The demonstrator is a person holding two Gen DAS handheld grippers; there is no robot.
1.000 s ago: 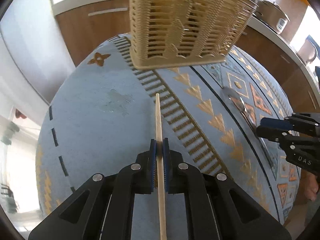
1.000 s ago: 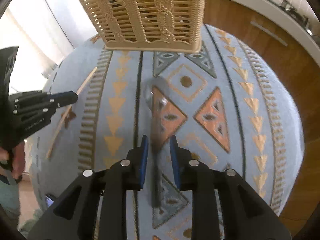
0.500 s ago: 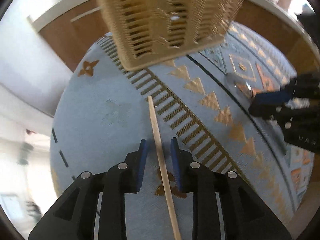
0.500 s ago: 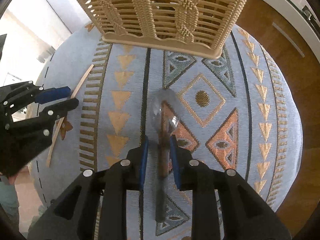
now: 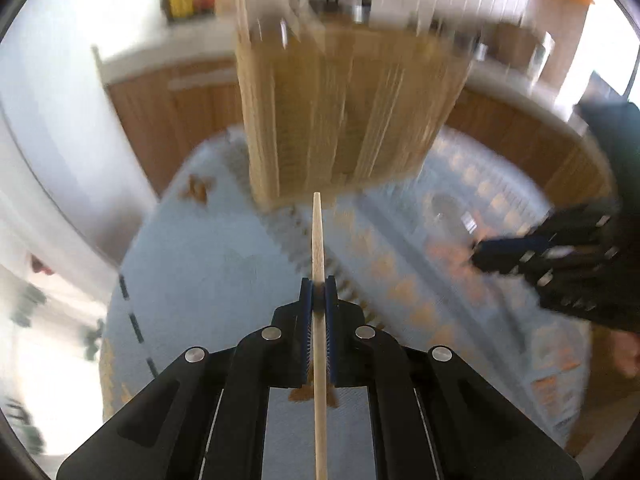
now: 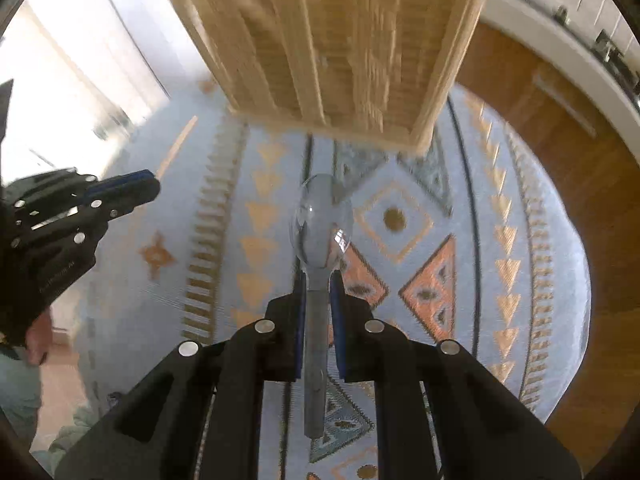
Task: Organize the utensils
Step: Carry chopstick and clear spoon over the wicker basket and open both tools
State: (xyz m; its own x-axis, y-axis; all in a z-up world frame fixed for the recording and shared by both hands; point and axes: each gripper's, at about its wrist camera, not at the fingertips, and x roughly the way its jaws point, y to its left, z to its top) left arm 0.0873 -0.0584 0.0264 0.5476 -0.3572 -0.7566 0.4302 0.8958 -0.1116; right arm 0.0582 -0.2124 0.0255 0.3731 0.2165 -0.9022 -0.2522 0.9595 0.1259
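My left gripper (image 5: 319, 286) is shut on a wooden chopstick (image 5: 318, 240) that points at the woven basket (image 5: 344, 112), lifted above the cloth. My right gripper (image 6: 318, 280) is shut on the handle of a metal spoon (image 6: 322, 220), its bowl pointing at the basket (image 6: 336, 48). The right gripper shows at the right of the left wrist view (image 5: 492, 250). The left gripper shows at the left of the right wrist view (image 6: 148, 190), and the chopstick's tip (image 6: 176, 148) sticks out beyond it.
A round table carries a light blue patterned cloth (image 6: 440, 208). Wooden kitchen cabinets with a white counter (image 5: 172, 92) stand behind it. The view is blurred by motion.
The left gripper opened around the chopstick, then shut on it and lifted it. The right gripper closed on the spoon and raised it. Both moved nearer the basket.
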